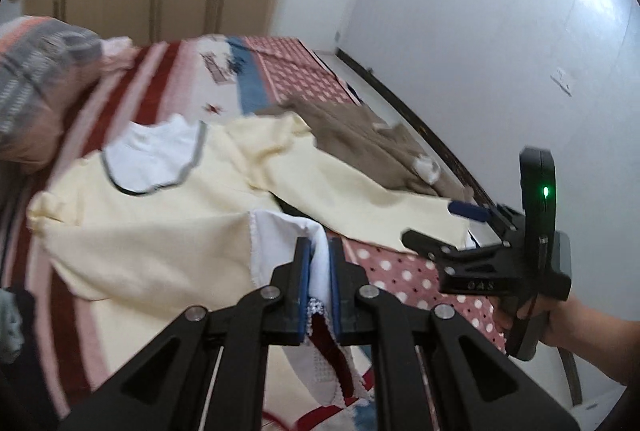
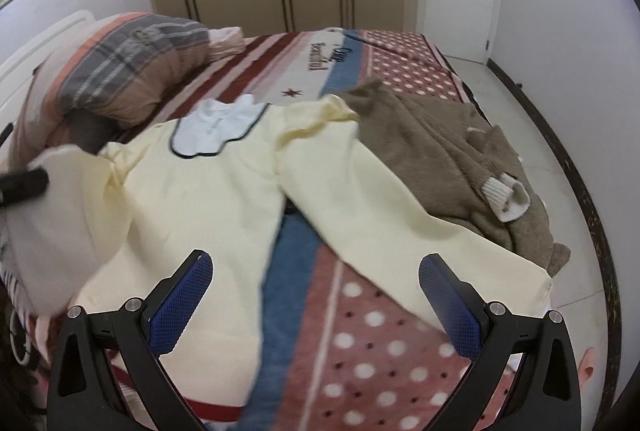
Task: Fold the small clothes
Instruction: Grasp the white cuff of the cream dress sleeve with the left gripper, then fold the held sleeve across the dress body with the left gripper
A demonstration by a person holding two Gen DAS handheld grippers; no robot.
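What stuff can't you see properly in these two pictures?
- Yellow top: in the left wrist view, its hem end is hidden behind the left gripper, whose jaws pinch white fabric.
- Brown sweater: in the right wrist view, its shape is lost in a heap.
- Writing on the blanket: blurred, too small to read.
- Right gripper: in the left wrist view, its tips blur over the sleeve.

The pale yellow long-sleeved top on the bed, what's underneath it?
The pale yellow long-sleeved top lies on a striped and polka-dot blanket. Its right sleeve overlaps the edge of a brown fuzzy garment. Whatever lies beneath its body is covered.
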